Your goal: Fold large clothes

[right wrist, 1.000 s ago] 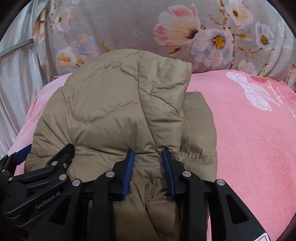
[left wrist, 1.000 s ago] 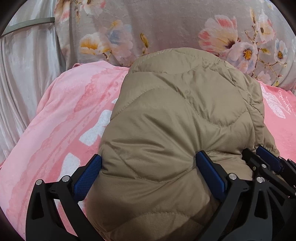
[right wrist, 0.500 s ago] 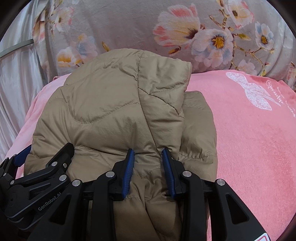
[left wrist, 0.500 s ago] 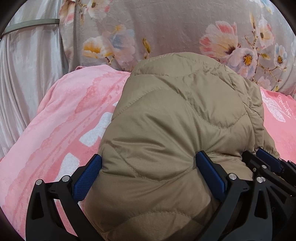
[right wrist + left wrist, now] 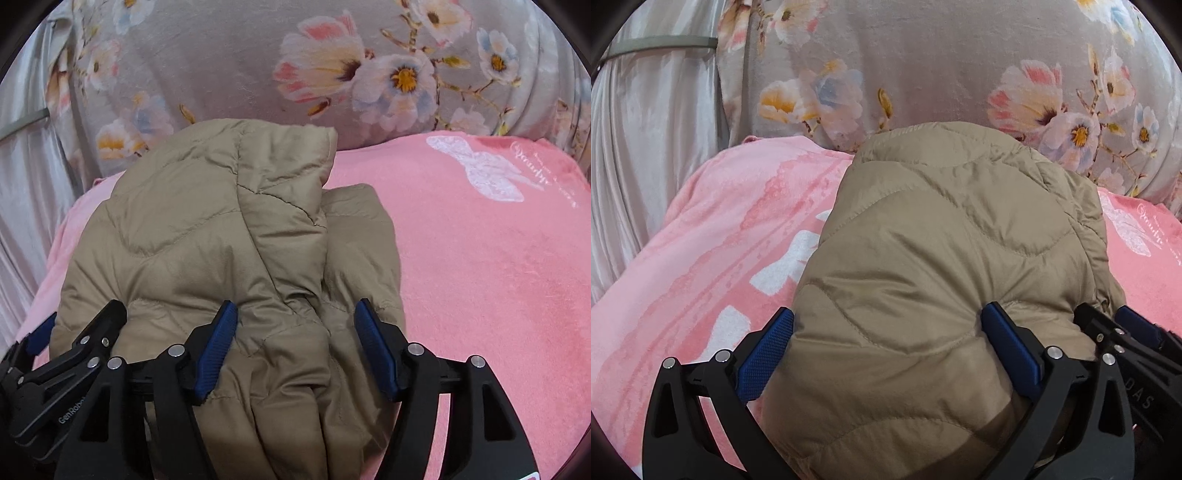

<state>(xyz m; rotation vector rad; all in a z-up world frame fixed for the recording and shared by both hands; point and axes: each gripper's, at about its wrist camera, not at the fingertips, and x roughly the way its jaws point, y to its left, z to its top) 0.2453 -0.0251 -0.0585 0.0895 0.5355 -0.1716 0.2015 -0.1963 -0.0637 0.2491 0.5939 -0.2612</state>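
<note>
Puffy tan jacket (image 5: 942,277) folded on the pink blanket (image 5: 701,240).

The left gripper (image 5: 886,350) stands spread wide, its pads squeezing the jacket's near end; the right gripper (image 5: 295,347) is opening, the jacket's folds lying loose between its fingers (image 5: 218,343).

Pink blanket (image 5: 480,258), floral bedding (image 5: 229,55), perhaps a curtain (image 5: 646,147).

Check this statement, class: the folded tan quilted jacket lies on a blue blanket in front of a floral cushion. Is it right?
Not quite. The right wrist view shows the tan quilted jacket lying on a pink blanket, not a blue one. The floral cushion behind it is correct.
</note>
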